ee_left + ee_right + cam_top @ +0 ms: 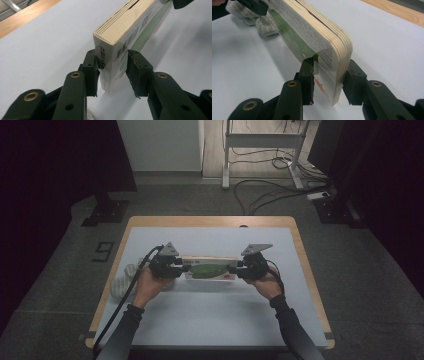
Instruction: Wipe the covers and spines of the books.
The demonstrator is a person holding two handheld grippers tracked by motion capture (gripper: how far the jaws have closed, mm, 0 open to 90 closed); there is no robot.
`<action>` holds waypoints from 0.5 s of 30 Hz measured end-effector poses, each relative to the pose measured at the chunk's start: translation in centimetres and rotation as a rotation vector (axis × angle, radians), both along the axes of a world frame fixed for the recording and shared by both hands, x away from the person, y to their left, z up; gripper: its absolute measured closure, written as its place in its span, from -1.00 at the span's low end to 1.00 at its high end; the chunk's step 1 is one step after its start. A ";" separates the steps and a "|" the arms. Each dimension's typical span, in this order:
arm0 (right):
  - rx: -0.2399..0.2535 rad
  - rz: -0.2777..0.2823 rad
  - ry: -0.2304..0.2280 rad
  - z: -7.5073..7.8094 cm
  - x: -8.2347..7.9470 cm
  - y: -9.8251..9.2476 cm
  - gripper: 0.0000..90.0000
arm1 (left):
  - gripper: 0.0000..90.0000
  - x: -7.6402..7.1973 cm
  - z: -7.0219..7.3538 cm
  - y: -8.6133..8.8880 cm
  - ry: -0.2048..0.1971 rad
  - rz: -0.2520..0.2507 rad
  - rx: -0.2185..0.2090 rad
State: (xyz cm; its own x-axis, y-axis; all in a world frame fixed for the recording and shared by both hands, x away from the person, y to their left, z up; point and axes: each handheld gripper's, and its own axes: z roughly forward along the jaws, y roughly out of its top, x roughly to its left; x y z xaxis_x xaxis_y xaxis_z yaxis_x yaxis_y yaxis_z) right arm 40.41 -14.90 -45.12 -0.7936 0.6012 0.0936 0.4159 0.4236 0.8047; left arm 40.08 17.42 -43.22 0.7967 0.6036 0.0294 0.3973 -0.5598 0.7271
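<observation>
**Both grippers clamped on the ends of the book**

I have the book (210, 269) held between my two grippers, one at each short end, over the middle of the surface (210, 320). My left gripper (175, 267) has its jaws closed on the book's left end: in the left gripper view (112, 68) the two black jaws press on the cover and back near one corner. My right gripper (241, 268) has its jaws closed on the opposite end; in the right gripper view (328, 75) one jaw sits on the green-and-white cover, the other on the back. The book stands on its long edge, pages up, tilted slightly. A crumpled white cloth (121, 282) lies near the surface's left edge, just beside my left hand (150, 282).
</observation>
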 end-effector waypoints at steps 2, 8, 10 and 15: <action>-0.009 -0.006 -0.006 0.0 0.3 0.3 0.40 | 0.37 0.2 -0.1 0.0 -0.007 0.011 0.007; -0.023 -0.015 -0.006 -0.4 1.1 0.9 0.40 | 0.36 0.9 -0.6 0.1 -0.011 0.037 0.023; -0.029 -0.018 -0.005 -0.5 1.2 1.0 0.40 | 0.36 1.0 -0.8 0.0 -0.006 0.042 0.029; -0.041 -0.019 -0.002 -0.9 1.4 1.1 0.39 | 0.36 1.0 -1.2 -0.2 -0.001 0.046 0.048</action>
